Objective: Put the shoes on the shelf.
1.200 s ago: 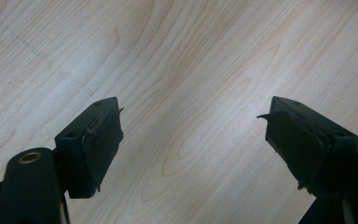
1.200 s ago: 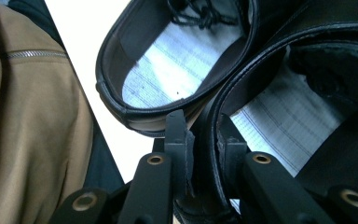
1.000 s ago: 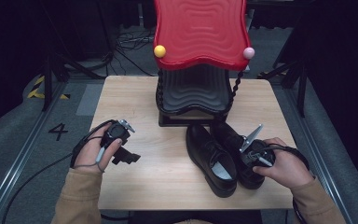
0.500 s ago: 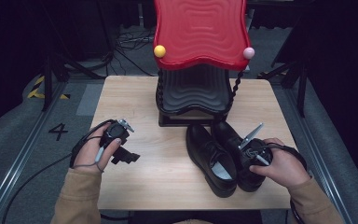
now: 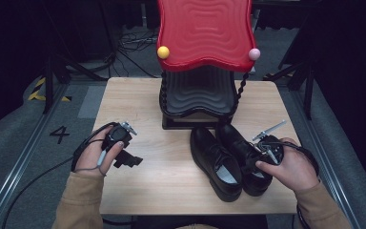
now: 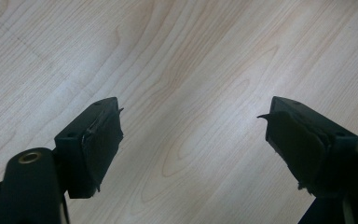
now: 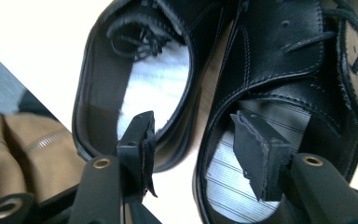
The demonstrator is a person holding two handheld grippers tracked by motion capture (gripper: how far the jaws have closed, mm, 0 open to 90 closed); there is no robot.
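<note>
Two black leather lace-up shoes stand side by side on the wooden table, right of centre, toes toward the stand. My right gripper hovers over the heel of the right shoe. In the right gripper view the right gripper is open. One jaw hangs over the opening of the left shoe, the other over the striped insole of the right shoe. My left gripper rests low at the table's left. The left gripper is open wide over bare wood.
A stand with a wavy red top and a black wavy shelf occupies the back middle of the table, with a yellow ball and a pink ball at its corners. The left shoe lies near the front edge.
The right hand has shifted slightly with its gripper over the right shoe's heel. The left hand and both shoes have stayed in place.
</note>
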